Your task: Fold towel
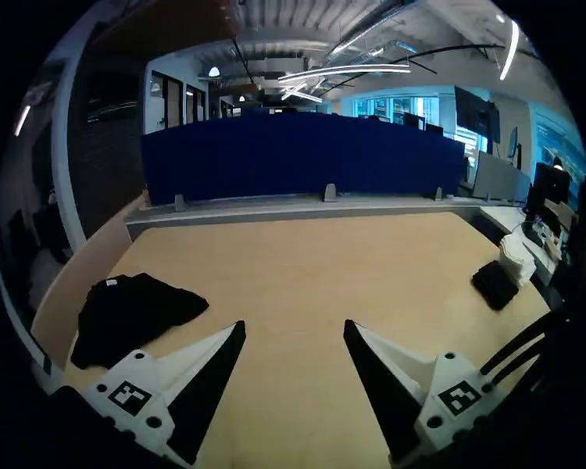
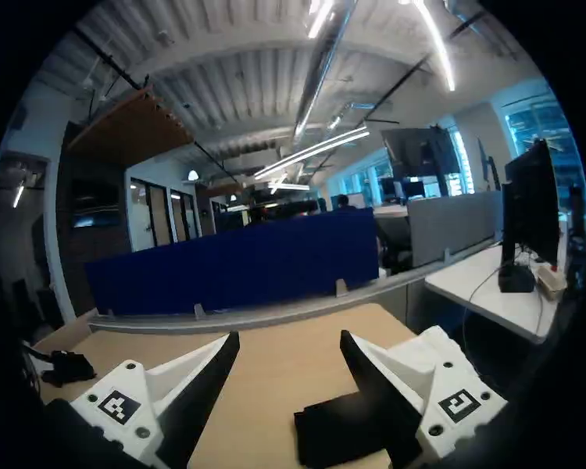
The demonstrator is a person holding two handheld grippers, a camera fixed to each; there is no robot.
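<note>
Your left gripper (image 1: 294, 328) hangs above the wooden table (image 1: 309, 258) with its fingers spread wide and nothing between them. To their left, near the table's edge, lies the crumpled black towel (image 1: 133, 313). It is an uneven heap whose long axis runs from the near left corner up toward the far right, with a flap pointing at the table's middle. Its near end slips behind your left finger.

At the far right edge sits a folded black towel (image 1: 496, 283), small and flat, touching a white stack (image 1: 519, 258) too blurred to name. A blue partition (image 1: 301, 160) closes the far side.

Your right gripper (image 2: 289, 340) is tilted upward, fingers likewise apart and gripping nothing. Just below them a flat black folded cloth (image 2: 336, 430) lies crosswise on the table, its right end hidden behind the finger and its near edge cut off. A small dark heap (image 2: 62, 366) far left is hard to make out. A monitor (image 2: 531, 203) stands on the neighbouring desk.
</note>
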